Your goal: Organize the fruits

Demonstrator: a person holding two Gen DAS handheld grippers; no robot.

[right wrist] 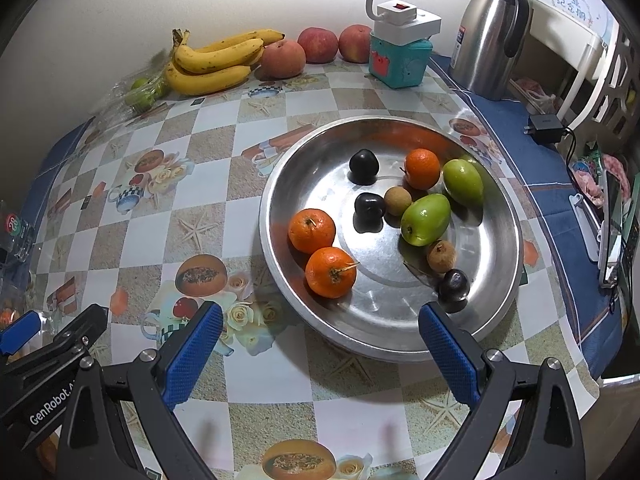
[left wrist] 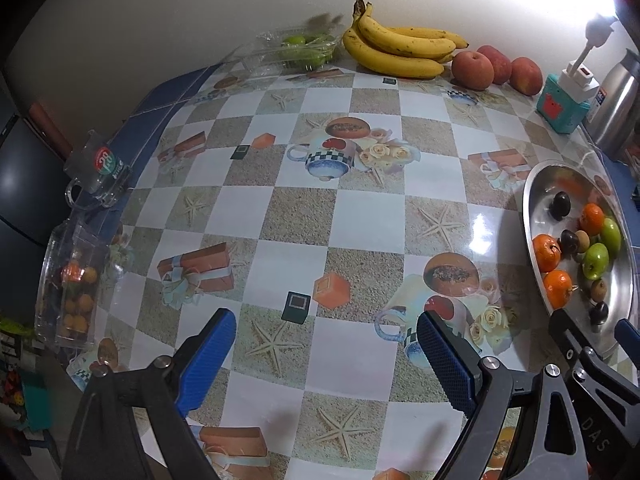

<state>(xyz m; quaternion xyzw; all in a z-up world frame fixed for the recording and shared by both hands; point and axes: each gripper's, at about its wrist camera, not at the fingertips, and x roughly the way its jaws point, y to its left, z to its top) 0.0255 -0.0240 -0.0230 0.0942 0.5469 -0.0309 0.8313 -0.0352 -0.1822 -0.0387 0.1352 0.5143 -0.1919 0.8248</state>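
At the far left edge of the table I see a clear plastic box with small orange fruit still inside, and behind it an open clear container with a round label, so that side reads to me as the supply I draw from. My left gripper hangs above the patterned tablecloth with its blue fingers wide apart and nothing between them; I judge it is free for the next pick. Along the back wall sit a clear tray of green fruit, then the bananas and three apples, lined up out of the working area. Moving right, my right gripper hovers just short of the metal bowl, fingers also spread and empty. The bowl is the collecting place: it holds three tangerines, two green fruits, three dark plums and two small brown fruits, loosely scattered, not sorted by kind. Behind it stand a teal box with a white adapter on top and a steel thermos.
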